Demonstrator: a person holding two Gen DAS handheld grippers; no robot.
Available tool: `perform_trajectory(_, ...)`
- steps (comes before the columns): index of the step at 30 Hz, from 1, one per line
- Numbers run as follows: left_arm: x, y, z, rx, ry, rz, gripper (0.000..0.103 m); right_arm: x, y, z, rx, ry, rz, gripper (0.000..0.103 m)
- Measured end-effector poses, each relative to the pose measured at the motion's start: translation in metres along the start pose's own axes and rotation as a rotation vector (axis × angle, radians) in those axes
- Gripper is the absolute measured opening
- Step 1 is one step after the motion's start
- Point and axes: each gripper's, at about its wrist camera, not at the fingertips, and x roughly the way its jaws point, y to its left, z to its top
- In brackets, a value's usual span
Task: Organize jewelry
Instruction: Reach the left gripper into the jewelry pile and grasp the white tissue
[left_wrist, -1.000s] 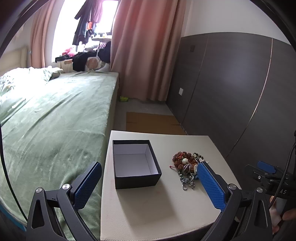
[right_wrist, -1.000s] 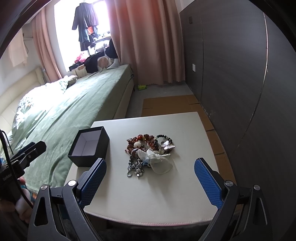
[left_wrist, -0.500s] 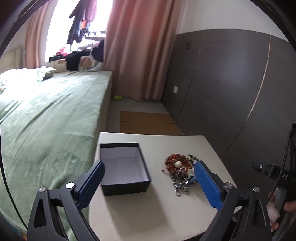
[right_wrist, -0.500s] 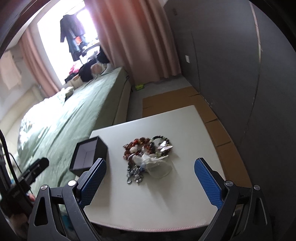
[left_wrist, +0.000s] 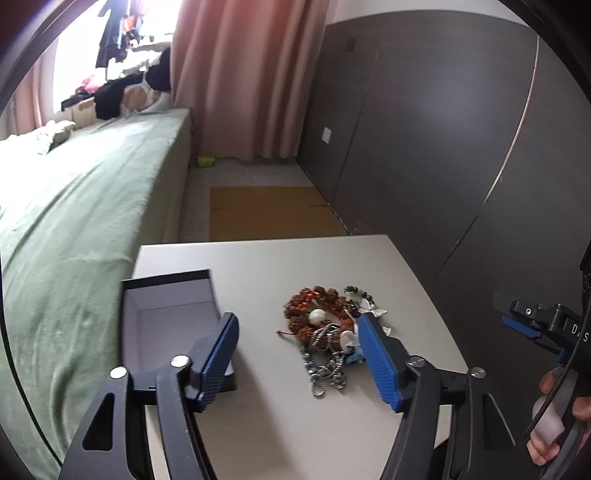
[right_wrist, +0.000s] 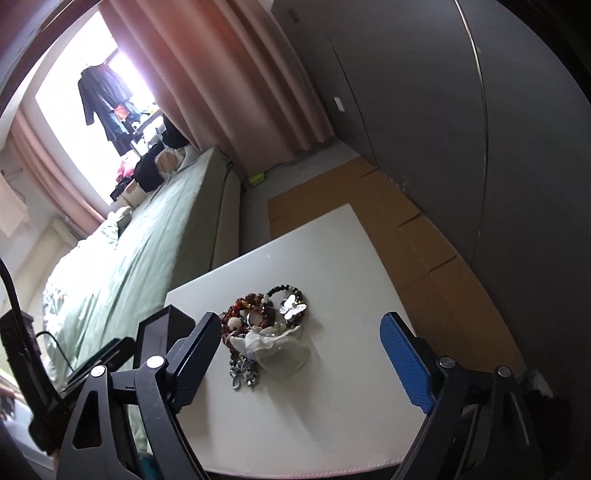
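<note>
Jewelry pile (left_wrist: 327, 332) sits heaped on the bench (left_wrist: 295, 424), straight ahead of my left hand-held gripper (left_wrist: 299, 354) and partly between its fingers; the right blue finger (left_wrist: 378, 360) covers the pile's right edge. Black box (left_wrist: 166, 325) stands open just left of the pile, lid off, pale lining up, likely placed there so pieces go a short way across. The left finger (left_wrist: 218, 354) overlaps the box's near right wall in view; cannot tell if it touches.

Pile is a tangle: red-brown bead bracelet (left_wrist: 314, 308), silver chain (left_wrist: 327, 363) trailing toward me, dark bead strand with a butterfly charm (right_wrist: 291, 308), and a sheer white pouch (right_wrist: 277, 349) on the near side. Everything overlaps, so I judge a single piece must be teased out, not scooped.

My left hand-held gripper is spread, pinching nothing, held low over the bench and angled down toward the chain. Looks like the lining-up step for a first pick; nothing is in the box yet.

My right hand-held gripper (right_wrist: 301, 354) is also spread and empty, hovering higher and rolled, so the bench looks slanted. The pile lies ahead between its fingers, nearer the left one, with the box beyond that finger. Bed (left_wrist: 74, 221) runs along the left of the bench.

Risk: chain snags the beads and drags the whole heap.
</note>
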Motion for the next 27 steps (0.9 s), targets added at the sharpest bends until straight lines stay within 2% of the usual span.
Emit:
perform_trajectory(8, 0.033, -0.027, -0.001, 0.052, 0.065, -0.054, 0.062, 0.016, -0.021, 0.008, 0.096, 0.05, 0.012, 0.088)
perform_trajectory(12, 0.053, -0.038, -0.007, 0.066, 0.091, -0.073, 0.062, 0.026, -0.031, 0.008, 0.116, 0.081, -0.017, 0.088)
perform_trajectory(21, 0.091, -0.056, -0.028, 0.119, 0.123, -0.066, 0.06, 0.041, -0.036, 0.003, 0.132, 0.137, -0.038, 0.088)
perform_trajectory(23, 0.096, -0.058, -0.029, 0.124, 0.122, -0.073, 0.044, 0.041, -0.035, 0.002, 0.129, 0.136, -0.039, 0.088)
perform_trajectory(25, 0.097, -0.057, -0.03, 0.123, 0.129, -0.081, 0.016, 0.04, -0.036, 0.001, 0.131, 0.134, -0.039, 0.088)
perform_trajectory(27, 0.092, -0.055, -0.032, 0.127, 0.118, -0.101, 0.005, 0.042, -0.036, 0.0, 0.132, 0.136, -0.045, 0.088)
